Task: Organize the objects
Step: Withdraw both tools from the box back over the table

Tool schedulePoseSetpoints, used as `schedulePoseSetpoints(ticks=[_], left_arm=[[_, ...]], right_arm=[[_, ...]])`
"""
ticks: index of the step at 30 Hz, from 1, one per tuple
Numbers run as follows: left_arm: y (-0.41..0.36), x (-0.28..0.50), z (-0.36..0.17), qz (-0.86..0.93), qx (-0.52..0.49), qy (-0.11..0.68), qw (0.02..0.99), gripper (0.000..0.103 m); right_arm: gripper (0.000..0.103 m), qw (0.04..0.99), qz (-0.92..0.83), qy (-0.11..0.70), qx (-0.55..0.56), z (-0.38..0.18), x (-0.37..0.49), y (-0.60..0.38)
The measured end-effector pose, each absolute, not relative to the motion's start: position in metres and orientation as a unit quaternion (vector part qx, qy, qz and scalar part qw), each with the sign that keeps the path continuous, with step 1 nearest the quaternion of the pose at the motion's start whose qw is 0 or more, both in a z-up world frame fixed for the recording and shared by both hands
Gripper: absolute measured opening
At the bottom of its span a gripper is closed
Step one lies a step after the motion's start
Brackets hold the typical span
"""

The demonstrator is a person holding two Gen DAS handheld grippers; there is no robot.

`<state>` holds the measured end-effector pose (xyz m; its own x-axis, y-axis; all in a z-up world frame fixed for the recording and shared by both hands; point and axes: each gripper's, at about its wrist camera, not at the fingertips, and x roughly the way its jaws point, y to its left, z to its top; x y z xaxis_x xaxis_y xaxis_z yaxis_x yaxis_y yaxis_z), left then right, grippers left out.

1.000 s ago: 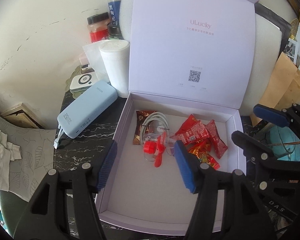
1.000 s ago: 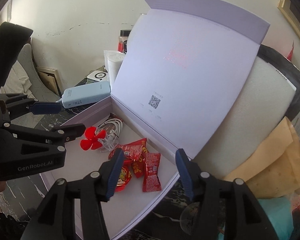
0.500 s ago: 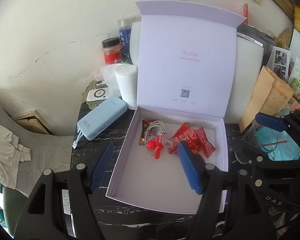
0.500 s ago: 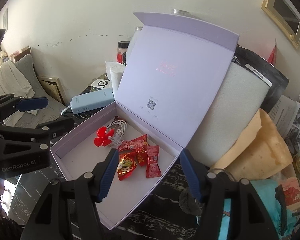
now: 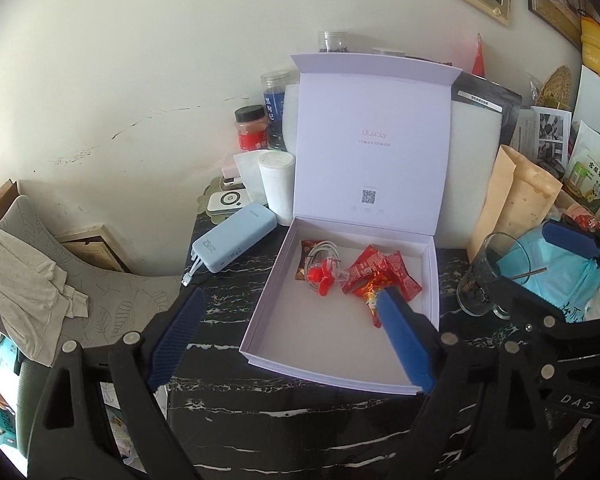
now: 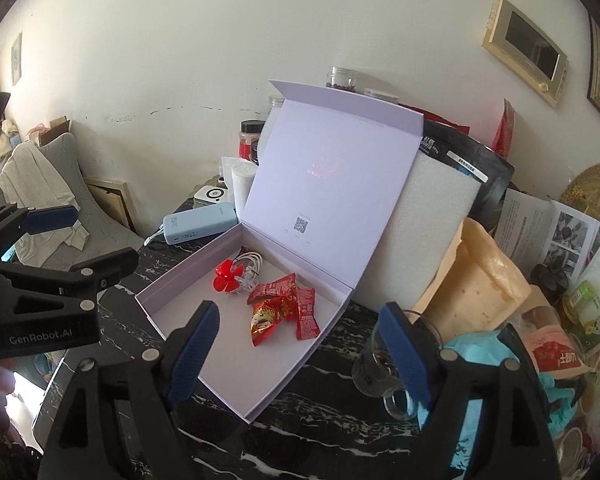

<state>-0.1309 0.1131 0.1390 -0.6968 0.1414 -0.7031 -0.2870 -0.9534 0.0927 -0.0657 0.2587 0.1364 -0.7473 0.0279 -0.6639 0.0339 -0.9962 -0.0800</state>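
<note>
In the left wrist view the left gripper hangs above the near edge of the open box on the black marble table, jaws spread wide and empty; inside the box lie a red fan, a white cable and red snack packets, with a blue power bank just left of the box and a glass to its right. In the right wrist view the right gripper is likewise spread and holds nothing, over the box's near right corner, the packets between its fingers and the glass behind its right finger, while the left gripper shows at the left edge, open
</note>
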Motion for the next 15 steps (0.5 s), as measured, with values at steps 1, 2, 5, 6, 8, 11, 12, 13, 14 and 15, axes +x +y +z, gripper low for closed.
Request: schedulePoseSetpoints(ticks=[1, 2, 5, 6, 8, 11, 12, 13, 14, 15], left_arm=[[0.112, -0.126, 0.141, 0.916, -0.371, 0.097, 0.117, 0.088], [0.11, -0.121, 0.142, 0.917, -0.37, 0.096, 0.117, 0.089], [0.107, -0.106, 0.142, 0.917, -0.371, 0.093, 0.115, 0.091], [0.107, -0.101, 0.142, 0.917, -0.372, 0.093, 0.114, 0.092], [0.107, -0.091, 0.139, 0.916, -0.373, 0.093, 0.112, 0.093], [0.106, -0.076, 0.134, 0.915, -0.377, 0.093, 0.112, 0.093], [0.105, -0.071, 0.132, 0.914, -0.378, 0.092, 0.113, 0.093], [0.104, -0.066, 0.13, 0.914, -0.379, 0.09, 0.114, 0.093], [0.103, -0.062, 0.128, 0.914, -0.38, 0.089, 0.113, 0.093], [0.102, -0.058, 0.125, 0.914, -0.381, 0.09, 0.112, 0.093]], right_arm=[[0.087, 0.002, -0.935, 0.041, 0.352, 0.138, -0.059, 0.258], [0.089, 0.002, -0.936, 0.039, 0.349, 0.138, -0.054, 0.258], [0.09, 0.002, -0.938, 0.035, 0.346, 0.137, -0.038, 0.256], [0.091, 0.002, -0.937, 0.035, 0.346, 0.136, -0.032, 0.255], [0.091, 0.001, -0.937, 0.035, 0.348, 0.132, -0.023, 0.253], [0.091, -0.001, -0.936, 0.035, 0.35, 0.125, -0.008, 0.252], [0.091, -0.002, -0.936, 0.035, 0.35, 0.123, -0.003, 0.251], [0.091, -0.003, -0.936, 0.035, 0.351, 0.121, 0.001, 0.25], [0.091, -0.003, -0.936, 0.036, 0.351, 0.118, 0.005, 0.25], [0.091, -0.002, -0.935, 0.037, 0.351, 0.115, 0.008, 0.249]])
